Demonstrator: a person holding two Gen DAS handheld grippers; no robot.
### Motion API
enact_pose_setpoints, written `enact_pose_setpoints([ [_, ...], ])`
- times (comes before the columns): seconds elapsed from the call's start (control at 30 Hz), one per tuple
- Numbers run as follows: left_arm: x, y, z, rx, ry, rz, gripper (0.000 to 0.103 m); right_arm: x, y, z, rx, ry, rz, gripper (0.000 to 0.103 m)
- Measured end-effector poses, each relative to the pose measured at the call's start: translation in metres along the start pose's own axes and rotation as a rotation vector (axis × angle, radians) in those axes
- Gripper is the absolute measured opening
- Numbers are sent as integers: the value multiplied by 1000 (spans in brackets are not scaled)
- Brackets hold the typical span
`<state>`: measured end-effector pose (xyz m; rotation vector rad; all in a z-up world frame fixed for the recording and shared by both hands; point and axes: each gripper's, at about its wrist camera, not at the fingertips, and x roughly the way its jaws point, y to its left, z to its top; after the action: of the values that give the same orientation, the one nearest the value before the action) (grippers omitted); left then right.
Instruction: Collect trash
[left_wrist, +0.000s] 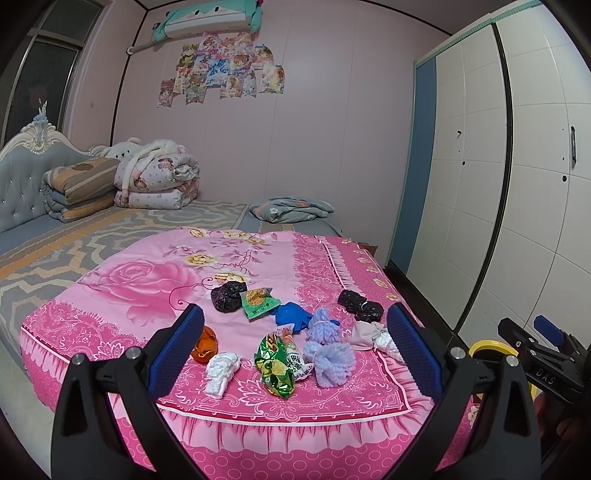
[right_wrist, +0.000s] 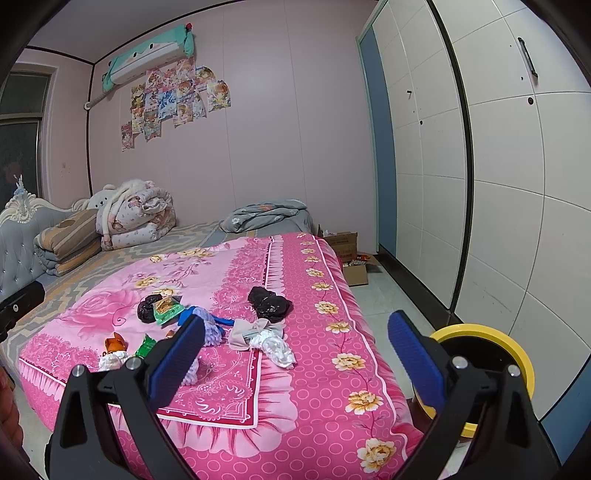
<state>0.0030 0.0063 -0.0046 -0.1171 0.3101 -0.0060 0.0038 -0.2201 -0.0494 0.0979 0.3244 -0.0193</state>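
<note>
Trash lies on the pink floral bedspread (left_wrist: 147, 288): a green snack wrapper (left_wrist: 277, 363), a green packet (left_wrist: 258, 302), an orange wrapper (left_wrist: 204, 343), a white crumpled bag (left_wrist: 221, 373), black bags (left_wrist: 228, 295) (left_wrist: 360, 304), a blue bag (left_wrist: 291, 315), purple bundles (left_wrist: 328, 360). My left gripper (left_wrist: 295, 347) is open and empty above the near bed edge, in front of the pile. My right gripper (right_wrist: 295, 354) is open and empty over the bed's right corner; it also shows in the left wrist view (left_wrist: 543, 339). A yellow-rimmed bin (right_wrist: 491, 369) stands on the floor to the right.
Folded quilts (left_wrist: 155, 181) and a headboard (left_wrist: 22, 173) are at the far end of the bed. A white wardrobe (right_wrist: 498, 184) runs along the right. Cardboard boxes (right_wrist: 351, 258) sit on the floor past the bed corner.
</note>
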Motion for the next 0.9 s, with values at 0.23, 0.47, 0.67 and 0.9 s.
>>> enact_pose_setpoints([
  [0.23,0,0,0,0,1,-1,95,0,0,0,1,1,-1,96],
  [0.47,0,-2,0,2,2,-4,95,0,0,0,1,2,-1,96],
  [0.67,1,-4,-1,2,5,-8,95,1,0,0,0,7,2,96],
  [0.9,1,-4,-1,4,4,-7,95,2,1,1,0,10,2,96],
])
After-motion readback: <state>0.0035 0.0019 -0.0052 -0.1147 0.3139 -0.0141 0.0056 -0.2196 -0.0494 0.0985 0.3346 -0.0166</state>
